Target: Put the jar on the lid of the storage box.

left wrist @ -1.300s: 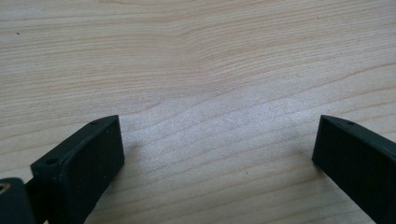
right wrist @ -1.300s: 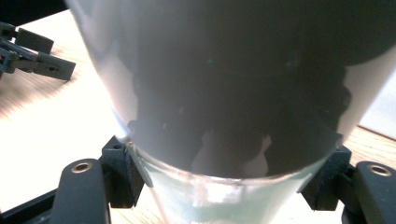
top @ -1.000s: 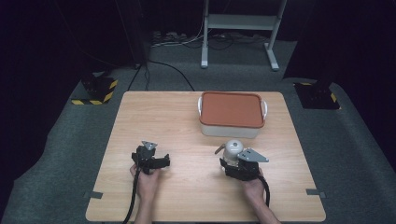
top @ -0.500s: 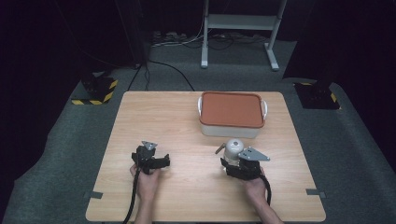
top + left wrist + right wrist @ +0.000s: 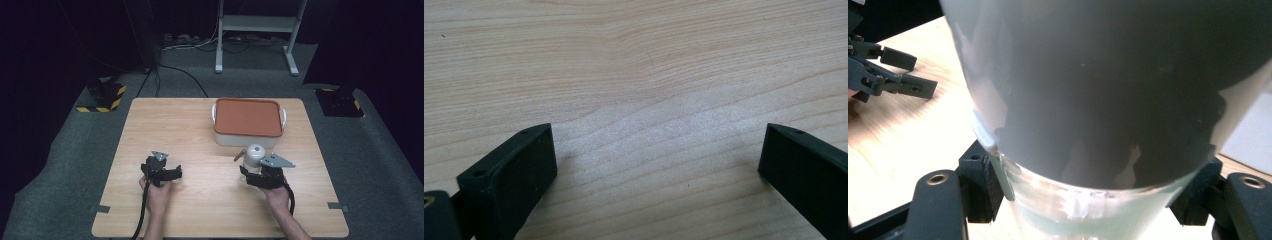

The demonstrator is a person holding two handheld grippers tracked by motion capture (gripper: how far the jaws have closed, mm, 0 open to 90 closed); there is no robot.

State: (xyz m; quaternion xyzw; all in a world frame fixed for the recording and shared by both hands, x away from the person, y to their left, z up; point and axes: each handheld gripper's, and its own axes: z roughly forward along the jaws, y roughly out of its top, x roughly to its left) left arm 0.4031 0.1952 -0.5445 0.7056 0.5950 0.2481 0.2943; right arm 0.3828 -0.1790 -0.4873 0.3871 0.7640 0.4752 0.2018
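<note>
The right tool pinches a glass jar with a grey lid, just in front of the orange-lidded tub on the bench. The jar looks rigid, smooth, likely slippery and breakable; gripping the body below the lid seems soundest. The left tool rests spread, well left of the tub.

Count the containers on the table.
2: a white lidded box at the far right of the table, and a grey-capped jar just in front of it, clamped in the right gripper.

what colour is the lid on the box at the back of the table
Reddish-brown, on a white box; the lid shows best in the high view.
</note>
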